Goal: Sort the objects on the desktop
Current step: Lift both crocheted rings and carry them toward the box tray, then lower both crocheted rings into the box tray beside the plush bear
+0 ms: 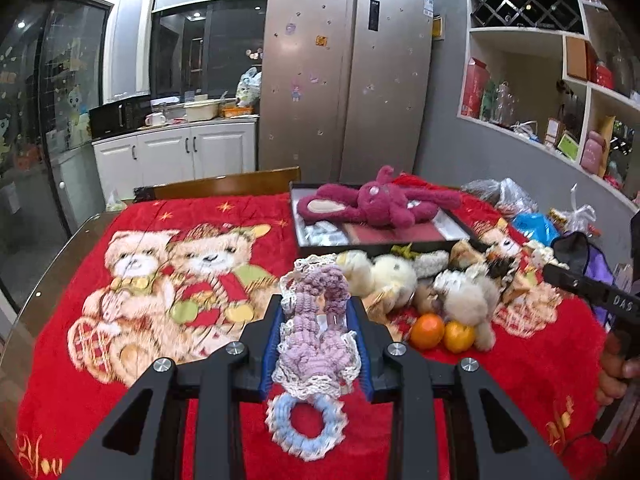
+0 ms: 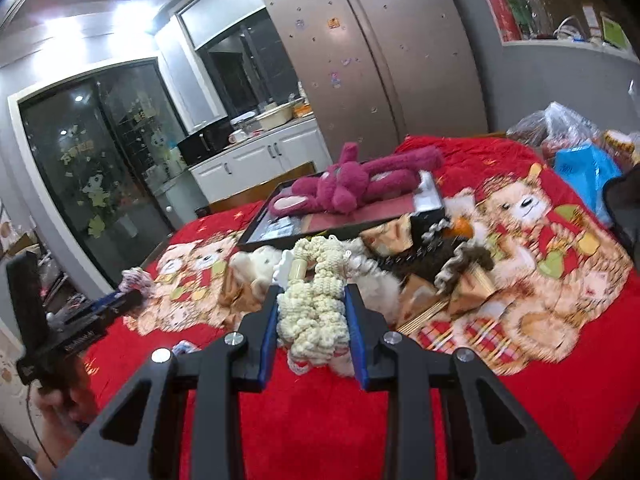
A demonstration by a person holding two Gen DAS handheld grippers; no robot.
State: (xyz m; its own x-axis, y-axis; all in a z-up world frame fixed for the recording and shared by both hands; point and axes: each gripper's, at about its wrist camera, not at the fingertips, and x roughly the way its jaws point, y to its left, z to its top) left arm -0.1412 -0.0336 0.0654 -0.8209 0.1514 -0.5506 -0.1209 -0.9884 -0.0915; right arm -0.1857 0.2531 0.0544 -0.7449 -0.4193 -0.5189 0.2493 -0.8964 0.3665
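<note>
Left wrist view: left gripper (image 1: 318,320) is clamped on a purple crocheted piece (image 1: 316,320) w/ lace trim, blue pads pressing both sides, and a pale blue crocheted ring (image 1: 306,424) dangles from its near end above the red bear blanket (image 1: 160,280). Just past the fingertips, toward the right, sits the unsorted heap – a cream plush toy (image 1: 384,272), a fluffy beige plush (image 1: 468,296), two oranges (image 1: 442,334) at its near edge, plus brownish bits too blurred to name. Farther back is the black tray (image 1: 304,240), w/ a magenta plush rabbit (image 1: 372,204) sprawled across it and some pale packets in its left compartment. At the right edge the other gripper's black body and a hand show.

Right wrist view: right gripper (image 2: 312,312) is likewise closed on a cream crocheted piece (image 2: 314,308), a small beige cylinder at its far end. Same heap lies beyond it, tray and rabbit farther off; the left gripper (image 2: 120,302) shows at the left w/ a bit of purple yarn at its tip.

Progress, as a judgement: early to mid. One big toy is in the tray, two crocheted items are held clear of the blanket but not placed anywhere, and most of the heap – plush toys, fruit, the brown bits – looks untouched. Which compartment the held pieces belong to, I can't tell.
</note>
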